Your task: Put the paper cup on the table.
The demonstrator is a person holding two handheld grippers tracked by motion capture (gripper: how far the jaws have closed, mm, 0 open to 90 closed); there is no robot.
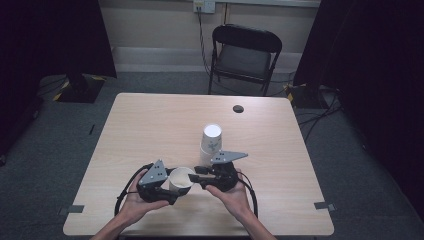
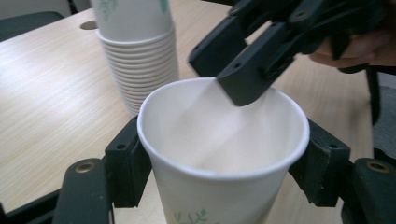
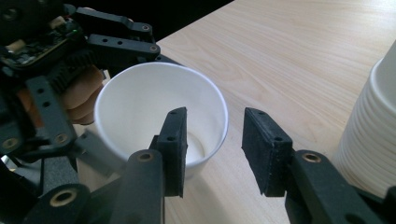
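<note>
Paper cup (image 1: 181,178), white with a small green leaf print, stands upright near the front edge of a pale wooden bench (image 1: 150,130), held between the two hand-held grippers. The left gripper (image 1: 167,191) has its jaws closed on the cup, one black pad pressed against each side of the cup wall just under the rim, as the left gripper view shows (image 2: 224,158). A hand (image 1: 134,200) holds that gripper from below.

The right gripper (image 1: 196,175) comes in from the opposite side at the cup's rim. Its jaws are parted, with a clear gap between the pads. In the right gripper view (image 3: 215,154) one pad reaches over the rim into the cup's mouth while the other stays outside, above the bench; whether the inner pad touches the wall cannot be told. The other hand (image 1: 231,192) holds this gripper.

Just behind the held cup stands a stack of cups (image 1: 211,143), upside down, apart from it. Farther back on the bench is a small dark round hole (image 1: 238,108). Beyond the bench, a black folding chair (image 1: 245,55) stands on grey carpet.
</note>
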